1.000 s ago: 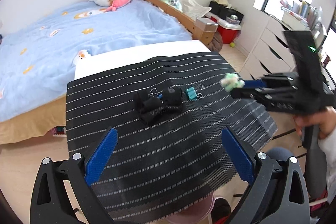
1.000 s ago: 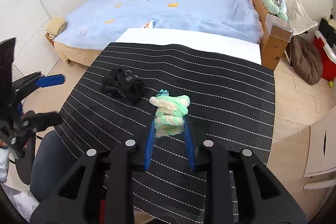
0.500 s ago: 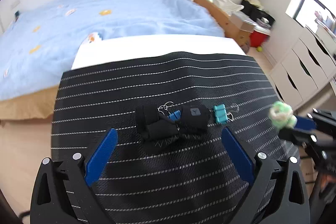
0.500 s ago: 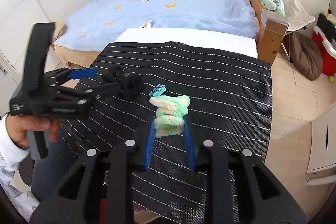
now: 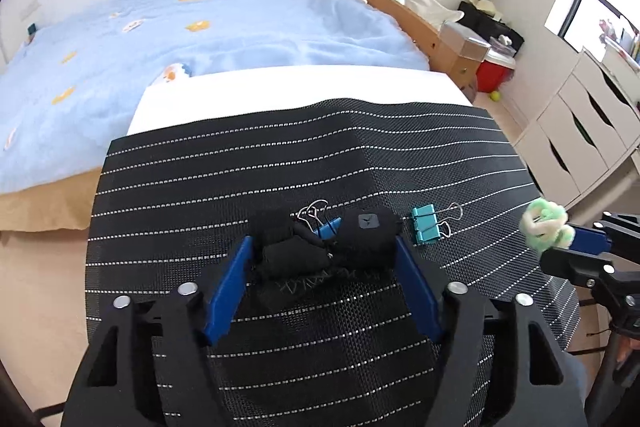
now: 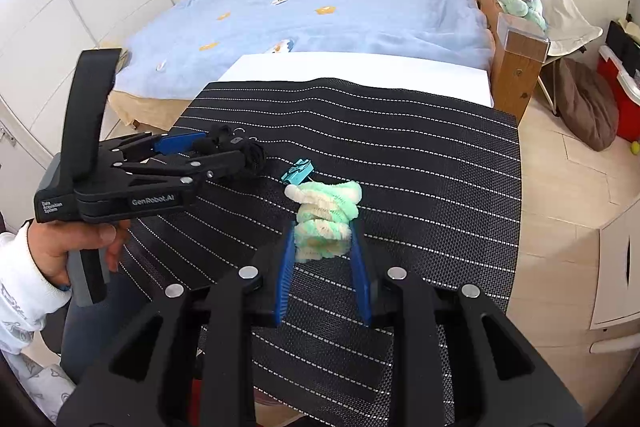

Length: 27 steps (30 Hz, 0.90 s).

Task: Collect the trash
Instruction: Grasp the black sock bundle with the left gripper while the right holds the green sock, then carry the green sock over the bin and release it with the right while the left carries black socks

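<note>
Two grippers: both mine, low over the black pin-striped mesh mat [image 5: 400, 155].
Left gripper [image 5: 322, 247]: jaws closing around the crumpled black fabric bundle [image 5: 316, 247].
Right gripper [image 6: 322, 243]: clamped on the fuzzy green-and-cream pipe-cleaner wad [image 6: 324, 219].
Beyond: teal metal binder clip [image 5: 425, 225] lying on the mat, then the blue bed [image 6: 320, 15].

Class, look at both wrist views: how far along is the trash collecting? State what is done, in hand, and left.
Done: the right claw is shut on the fluffy green-and-white chenille bundle, lifted off the mat. In hand: the left claw is closing around the crumpled black fabric bundle. Left: the teal binder clip and blue binder clip lie on the black striped mesh mat.
</note>
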{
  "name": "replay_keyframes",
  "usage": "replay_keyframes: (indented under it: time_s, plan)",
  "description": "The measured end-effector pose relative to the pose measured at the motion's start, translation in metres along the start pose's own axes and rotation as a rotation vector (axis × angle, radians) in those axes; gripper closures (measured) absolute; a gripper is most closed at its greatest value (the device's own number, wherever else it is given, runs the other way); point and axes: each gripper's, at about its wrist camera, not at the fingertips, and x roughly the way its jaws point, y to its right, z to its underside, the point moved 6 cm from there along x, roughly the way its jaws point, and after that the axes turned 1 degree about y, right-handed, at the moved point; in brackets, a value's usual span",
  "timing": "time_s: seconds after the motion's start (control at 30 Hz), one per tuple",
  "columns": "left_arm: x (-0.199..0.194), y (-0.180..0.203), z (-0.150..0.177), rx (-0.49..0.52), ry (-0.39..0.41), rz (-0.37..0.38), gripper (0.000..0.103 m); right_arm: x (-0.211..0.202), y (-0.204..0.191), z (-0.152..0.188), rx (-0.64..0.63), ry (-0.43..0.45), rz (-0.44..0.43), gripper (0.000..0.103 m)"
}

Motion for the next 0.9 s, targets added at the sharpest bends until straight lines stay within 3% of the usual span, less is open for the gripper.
replay_keyframes:
  time_s: [0.13,0.43,0.9]
  plan:
    - [-0.008,0.001,0.000,0.024,0.003,0.024,0.048,0.001,-0.001,0.000,-0.003,-0.001,-0.005,0.077]
    - [-0.020,0.001,0.005,0.047,0.007,0.061,0.058,0.001,-0.006,-0.001,-0.014,0.000,-0.009,0.077]
    - [-0.054,0.008,0.015,0.109,0.020,0.118,0.058,-0.013,-0.025,0.002,-0.037,0.026,-0.024,0.077]
